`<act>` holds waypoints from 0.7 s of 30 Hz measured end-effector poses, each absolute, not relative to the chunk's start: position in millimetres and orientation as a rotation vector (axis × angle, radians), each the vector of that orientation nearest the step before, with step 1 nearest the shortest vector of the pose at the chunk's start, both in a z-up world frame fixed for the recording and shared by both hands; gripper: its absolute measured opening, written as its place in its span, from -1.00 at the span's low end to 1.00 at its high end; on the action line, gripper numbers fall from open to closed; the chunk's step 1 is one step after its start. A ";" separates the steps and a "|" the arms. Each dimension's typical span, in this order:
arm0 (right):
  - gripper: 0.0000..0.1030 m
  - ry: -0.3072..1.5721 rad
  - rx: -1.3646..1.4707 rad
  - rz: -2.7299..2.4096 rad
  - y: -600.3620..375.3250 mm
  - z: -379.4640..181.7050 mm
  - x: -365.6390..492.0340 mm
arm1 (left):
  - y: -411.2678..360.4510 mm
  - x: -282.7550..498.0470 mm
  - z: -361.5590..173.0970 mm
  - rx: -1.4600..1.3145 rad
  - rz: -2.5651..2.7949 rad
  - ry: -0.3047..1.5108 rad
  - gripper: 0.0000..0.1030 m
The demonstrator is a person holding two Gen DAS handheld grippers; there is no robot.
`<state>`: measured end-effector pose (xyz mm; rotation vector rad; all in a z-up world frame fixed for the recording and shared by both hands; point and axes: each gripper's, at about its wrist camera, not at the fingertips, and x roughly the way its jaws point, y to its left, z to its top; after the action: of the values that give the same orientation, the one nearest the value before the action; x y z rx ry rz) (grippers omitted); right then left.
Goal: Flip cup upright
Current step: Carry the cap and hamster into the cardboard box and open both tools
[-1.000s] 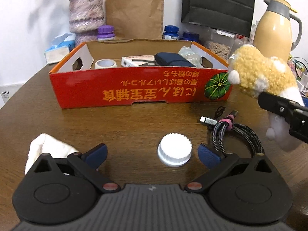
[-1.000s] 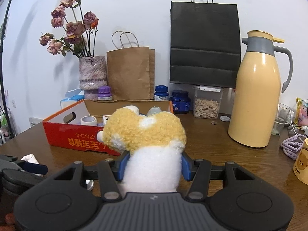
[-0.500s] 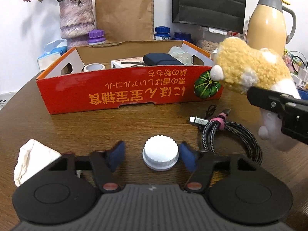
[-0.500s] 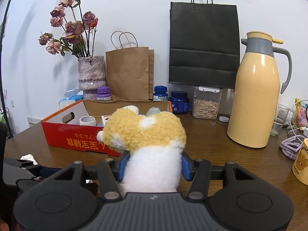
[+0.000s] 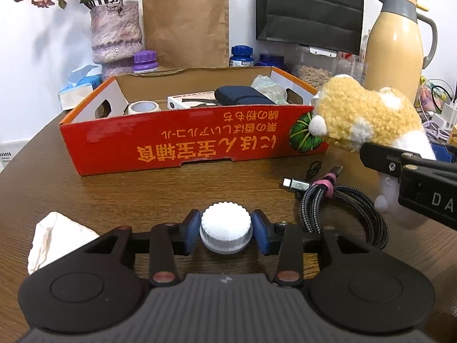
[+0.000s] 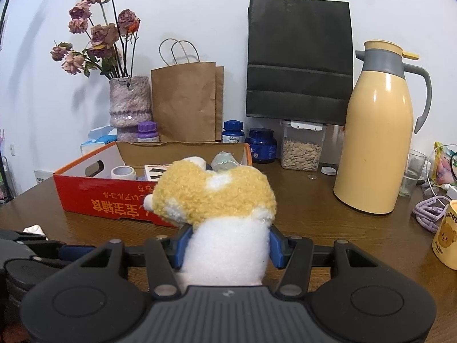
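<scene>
Upside-down orange Japanese lettering is showing on the red cardboard box [image 5: 182, 148]; "Butter" is showing on the yellow bear mug [image 6: 447, 235].

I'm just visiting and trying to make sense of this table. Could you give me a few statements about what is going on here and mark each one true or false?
1. The right gripper holds a yellow and white plush toy. True.
2. A white ridged cap sits between the blue pads of the left gripper. True; its jaws are closing around it.
3. The red cardboard box is empty. False: it holds a tape roll, a dark pouch and other items.
4. The braided cable lies inside the box. False: it lies coiled on the table, in front of the box.
5. The yellow thermos jug lies on its side. False: it stands upright.
</scene>
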<state>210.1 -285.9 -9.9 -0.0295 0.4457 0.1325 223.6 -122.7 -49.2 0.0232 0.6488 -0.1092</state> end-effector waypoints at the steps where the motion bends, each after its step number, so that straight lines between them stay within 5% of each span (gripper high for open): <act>1: 0.02 0.446 -0.028 0.131 -286.4 -10.1 210.1 | -122.3 223.1 -48.3 0.024 -0.107 0.644 -0.21; 21: 0.02 0.391 0.044 0.109 -274.9 2.2 206.6 | -84.0 206.3 -9.8 -0.061 -0.058 0.520 -0.21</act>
<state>206.6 -274.9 2.2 0.0437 0.3913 0.1088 206.3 -84.0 -9.8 -0.0612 0.5197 -0.0577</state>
